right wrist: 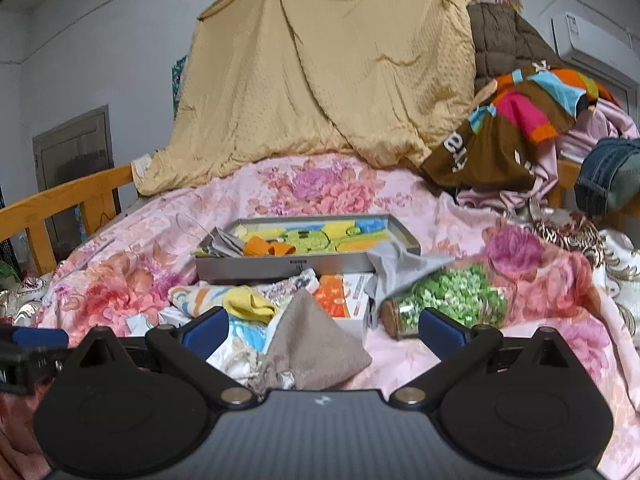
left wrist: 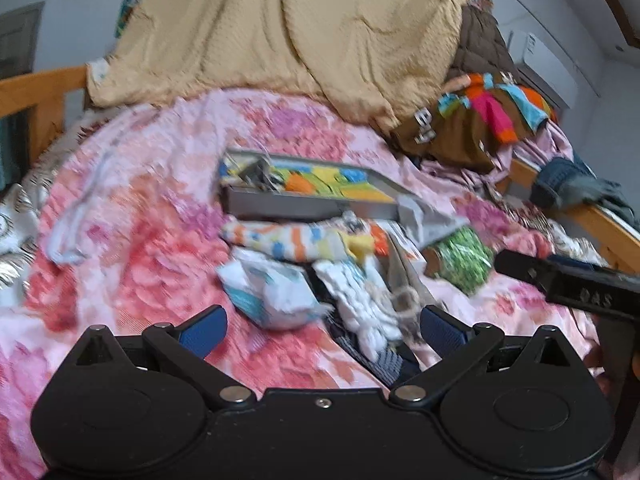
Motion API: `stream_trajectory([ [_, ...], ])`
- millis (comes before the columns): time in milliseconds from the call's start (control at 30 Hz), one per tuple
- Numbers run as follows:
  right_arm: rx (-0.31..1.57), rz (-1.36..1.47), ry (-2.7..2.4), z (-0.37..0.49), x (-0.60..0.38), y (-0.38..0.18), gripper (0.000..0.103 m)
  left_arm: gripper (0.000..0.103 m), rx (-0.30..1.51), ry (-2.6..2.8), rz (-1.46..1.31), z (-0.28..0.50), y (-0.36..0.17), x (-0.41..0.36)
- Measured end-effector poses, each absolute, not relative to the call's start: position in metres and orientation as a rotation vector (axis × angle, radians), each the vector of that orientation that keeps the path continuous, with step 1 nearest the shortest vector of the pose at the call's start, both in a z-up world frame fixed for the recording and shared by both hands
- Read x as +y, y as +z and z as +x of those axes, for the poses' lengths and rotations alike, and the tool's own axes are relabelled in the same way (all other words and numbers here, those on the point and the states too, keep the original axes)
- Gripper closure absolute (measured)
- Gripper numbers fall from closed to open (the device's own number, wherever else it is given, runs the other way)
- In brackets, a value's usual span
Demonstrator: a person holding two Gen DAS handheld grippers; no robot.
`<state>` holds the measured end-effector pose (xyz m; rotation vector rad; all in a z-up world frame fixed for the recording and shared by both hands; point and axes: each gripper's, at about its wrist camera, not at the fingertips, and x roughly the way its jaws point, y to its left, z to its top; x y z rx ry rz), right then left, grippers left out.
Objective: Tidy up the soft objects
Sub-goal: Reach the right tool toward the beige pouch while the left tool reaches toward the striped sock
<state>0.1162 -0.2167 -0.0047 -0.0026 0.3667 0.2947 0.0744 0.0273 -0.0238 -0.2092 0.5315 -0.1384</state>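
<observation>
Both grippers hang over a bed with a pink flowered bedspread [right wrist: 328, 188]. The left gripper [left wrist: 322, 330] has its blue fingers [left wrist: 204, 330] spread wide, with nothing between them. The right gripper [right wrist: 324, 330] is spread wide too, and it grips nothing.

A heap of soft things lies in the middle of the bed, just in front of both grippers. A grey-brown knit cloth [right wrist: 316, 344] sits nearest the right gripper. A yellow cloth [right wrist: 250, 306] lies beside it, and a white fluffy cloth [left wrist: 360, 304] lies nearest the left gripper. Behind the heap is a flat grey tray [right wrist: 280, 268] with a bright picture inside. A jar of green bits [right wrist: 448, 300] lies on its side to the right. A big tan blanket [right wrist: 320, 68] is piled at the back.
</observation>
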Motion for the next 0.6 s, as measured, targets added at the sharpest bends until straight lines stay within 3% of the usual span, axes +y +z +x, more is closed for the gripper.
stream_trajectory([
  [600,0.599,0.112,0.334,0.158,-0.229,-0.024,0.0,0.001,0.713,-0.293,-0.208,0.104,-0.061,-0.004],
])
